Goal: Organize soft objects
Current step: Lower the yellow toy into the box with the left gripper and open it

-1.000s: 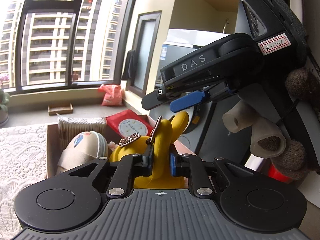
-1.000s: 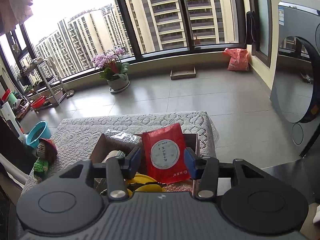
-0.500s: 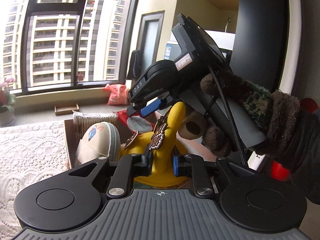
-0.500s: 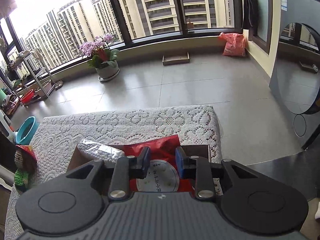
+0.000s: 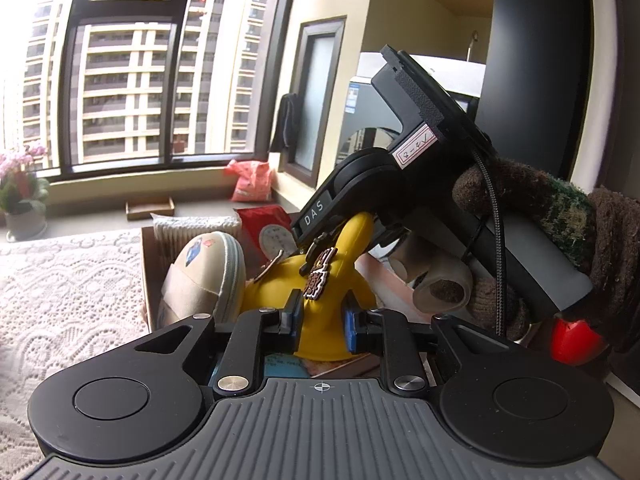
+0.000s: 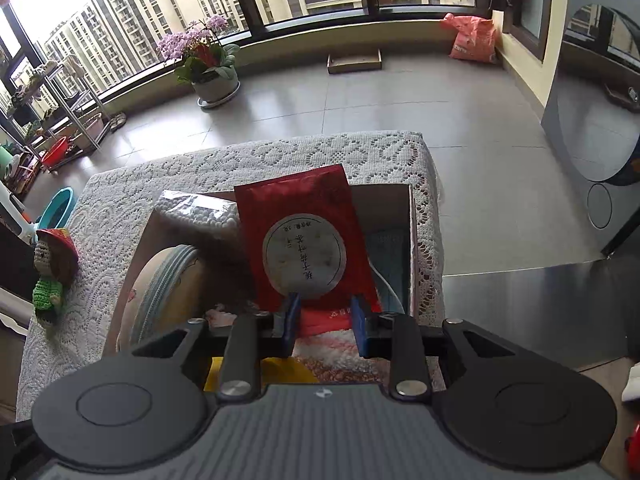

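Left tongs (image 5: pixel 321 322) pinching the yellow rubber duck (image 5: pixel 320 304) at its lower body, blue pads flush on both sides; duck sits inside the cardboard box (image 6: pixel 402 196). Right tongs (image 6: pixel 324 326) part-spread around the bottom edge of the red packet (image 6: pixel 306 240); pads are just beside its edges, can't tell if they're touching. Packet stands tilted in the box, near the far wall. Also in box: beige zippered pouch (image 6: pixel 168 280) on the left side, clear bag of white beads (image 6: pixel 200 212) in the far-left corner, blue item at the right wall. Box sits on the lace-covered surface (image 6: pixel 280 152). Crocheted doll (image 6: pixel 52 276) lies on the surface left of the box, apart from it. Right tongs' body is visible in the left view, over the duck's head.
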### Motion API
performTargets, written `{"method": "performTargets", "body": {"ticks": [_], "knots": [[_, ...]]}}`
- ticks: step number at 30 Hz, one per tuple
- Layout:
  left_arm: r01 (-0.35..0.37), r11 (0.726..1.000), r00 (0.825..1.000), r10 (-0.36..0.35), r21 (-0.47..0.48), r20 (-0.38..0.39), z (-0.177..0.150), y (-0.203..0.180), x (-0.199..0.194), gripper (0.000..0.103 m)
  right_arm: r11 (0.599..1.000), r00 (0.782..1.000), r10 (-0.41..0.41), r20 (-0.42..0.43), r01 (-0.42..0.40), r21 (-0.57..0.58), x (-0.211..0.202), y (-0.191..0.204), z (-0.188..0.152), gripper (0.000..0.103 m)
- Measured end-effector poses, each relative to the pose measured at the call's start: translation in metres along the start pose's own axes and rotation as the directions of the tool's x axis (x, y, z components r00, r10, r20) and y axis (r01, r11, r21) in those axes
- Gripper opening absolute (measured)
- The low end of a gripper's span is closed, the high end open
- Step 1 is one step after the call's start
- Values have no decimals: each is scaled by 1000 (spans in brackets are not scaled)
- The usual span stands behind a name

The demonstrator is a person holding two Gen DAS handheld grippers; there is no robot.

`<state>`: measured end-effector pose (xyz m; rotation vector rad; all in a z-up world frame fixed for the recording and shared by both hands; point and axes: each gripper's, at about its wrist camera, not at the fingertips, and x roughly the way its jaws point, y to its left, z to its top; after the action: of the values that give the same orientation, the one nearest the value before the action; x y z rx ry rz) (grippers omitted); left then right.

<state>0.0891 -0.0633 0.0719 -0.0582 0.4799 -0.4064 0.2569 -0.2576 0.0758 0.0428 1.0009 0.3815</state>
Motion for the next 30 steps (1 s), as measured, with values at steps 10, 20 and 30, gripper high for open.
{"method": "performTargets", "body": {"ticks": [10, 20, 30], "knots": [[-53, 998, 998, 54, 23, -30, 3, 1, 19, 42, 998, 953, -55, 298, 55, 7, -105, -29, -89, 74], [14, 1000, 999, -15, 25, 32, 18, 6, -21, 37, 983, 907, -119, 405, 166, -83, -121, -10, -203, 83], [-229, 970, 969, 235, -75, 76, -8, 91, -92, 38, 989, 925, 10, 381, 47, -142, -107, 38, -246, 85]]}}
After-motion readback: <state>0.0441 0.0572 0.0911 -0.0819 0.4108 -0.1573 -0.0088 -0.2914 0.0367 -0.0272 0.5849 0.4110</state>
